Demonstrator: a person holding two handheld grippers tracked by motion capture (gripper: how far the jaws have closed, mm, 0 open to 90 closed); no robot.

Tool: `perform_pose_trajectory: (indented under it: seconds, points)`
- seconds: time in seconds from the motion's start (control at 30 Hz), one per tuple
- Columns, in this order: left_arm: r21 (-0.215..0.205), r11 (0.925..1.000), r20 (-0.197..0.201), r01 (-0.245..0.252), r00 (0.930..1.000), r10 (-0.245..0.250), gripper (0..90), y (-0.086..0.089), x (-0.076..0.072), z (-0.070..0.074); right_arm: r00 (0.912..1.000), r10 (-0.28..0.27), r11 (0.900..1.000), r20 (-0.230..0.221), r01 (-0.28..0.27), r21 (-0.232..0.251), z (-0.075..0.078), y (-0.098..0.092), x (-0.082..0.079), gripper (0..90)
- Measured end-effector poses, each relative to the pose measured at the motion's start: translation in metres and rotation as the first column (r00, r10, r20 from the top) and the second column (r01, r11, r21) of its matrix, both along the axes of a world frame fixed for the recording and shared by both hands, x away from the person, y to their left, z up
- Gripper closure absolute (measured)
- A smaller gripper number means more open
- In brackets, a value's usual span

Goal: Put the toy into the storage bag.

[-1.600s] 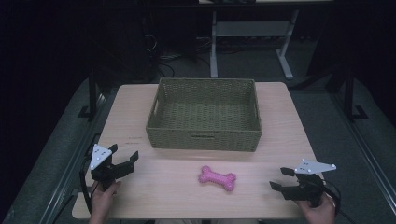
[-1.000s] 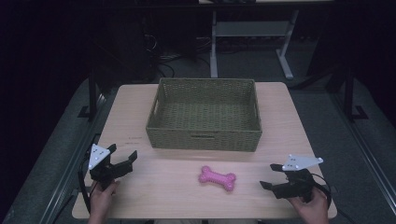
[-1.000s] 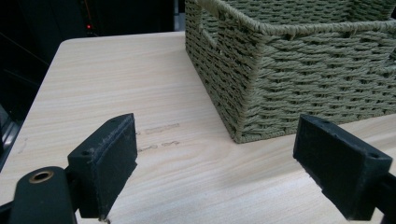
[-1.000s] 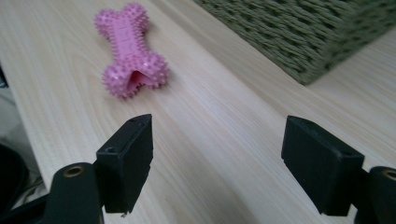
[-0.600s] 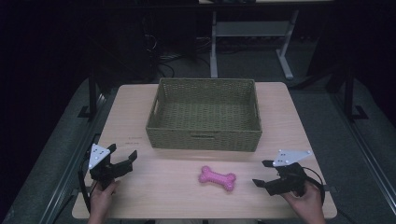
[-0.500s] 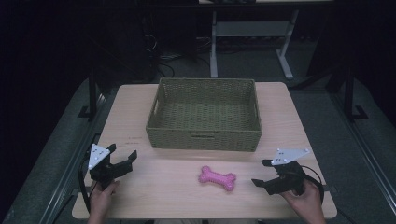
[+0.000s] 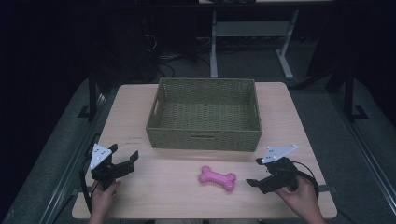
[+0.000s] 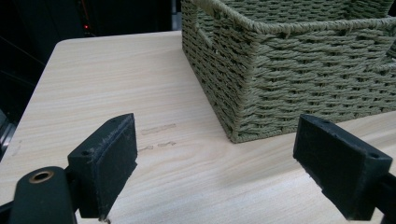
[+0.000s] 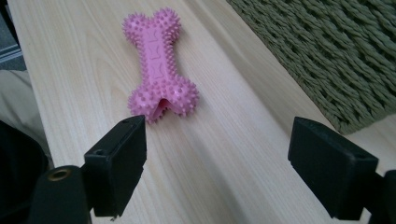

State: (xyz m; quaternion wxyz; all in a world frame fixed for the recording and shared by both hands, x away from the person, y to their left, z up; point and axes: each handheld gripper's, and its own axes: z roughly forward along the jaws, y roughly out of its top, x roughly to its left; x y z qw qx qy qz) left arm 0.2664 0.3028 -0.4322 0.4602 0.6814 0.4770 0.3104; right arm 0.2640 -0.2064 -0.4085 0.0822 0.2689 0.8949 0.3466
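Note:
A pink spiky bone toy (image 7: pixel 217 178) lies on the wooden table (image 7: pixel 163 191), in front of a woven green basket (image 7: pixel 205 112). My right gripper (image 7: pixel 252 171) hovers just right of the bone and points at it. Its jaws have just been opening and now stand wide with nothing between them. In the right gripper view the bone (image 9: pixel 159 65) lies a short way ahead of the open right gripper (image 9: pixel 217 163). My left gripper (image 7: pixel 125 153) rests open at the table's front left. In the left gripper view it (image 8: pixel 217 172) faces the basket's near corner (image 8: pixel 243 107).
The basket is empty and takes up the middle and back of the table. Bare tabletop (image 8: pixel 107 84) stretches left of it. Dark floor, cables and a desk frame (image 7: pixel 252 42) lie beyond the far edge.
My right gripper has moved left toward the bone, lifting slightly, with its jaws spreading wider. The left gripper, the bone and the basket have stayed put.

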Motion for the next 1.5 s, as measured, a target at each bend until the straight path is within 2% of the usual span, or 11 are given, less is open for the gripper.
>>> perform_pose_trajectory:
  seconds: [0.3,0.43,0.6,0.93,1.5]
  points:
    - [0.000,1.0000,-0.001,0.002,1.0000,-0.002,12.9,0.000,0.000,0.000,0.9985,0.053,0.998,0.010,-0.053,-0.023,0.008,0.018,-0.002,18.8]
    - [0.003,1.0000,-0.003,0.004,1.0000,-0.004,13.0,0.000,0.000,0.000,0.9971,0.076,0.996,-0.006,-0.076,-0.056,0.010,0.027,0.003,18.5]
    - [-0.001,1.0000,-0.001,0.001,1.0000,-0.001,13.0,0.002,0.000,0.000,0.9949,0.099,0.993,-0.017,-0.100,-0.068,0.010,0.037,0.008,18.5]
    - [-0.001,1.0000,0.000,0.002,1.0000,-0.002,12.9,0.002,0.000,0.001,0.9858,0.166,0.980,-0.026,-0.168,-0.104,0.012,0.061,0.013,19.6]
    - [-0.011,0.9999,0.005,-0.006,1.0000,0.006,12.9,0.004,0.000,0.001,0.9694,0.238,0.959,-0.059,-0.245,-0.144,0.007,0.090,0.022,22.2]
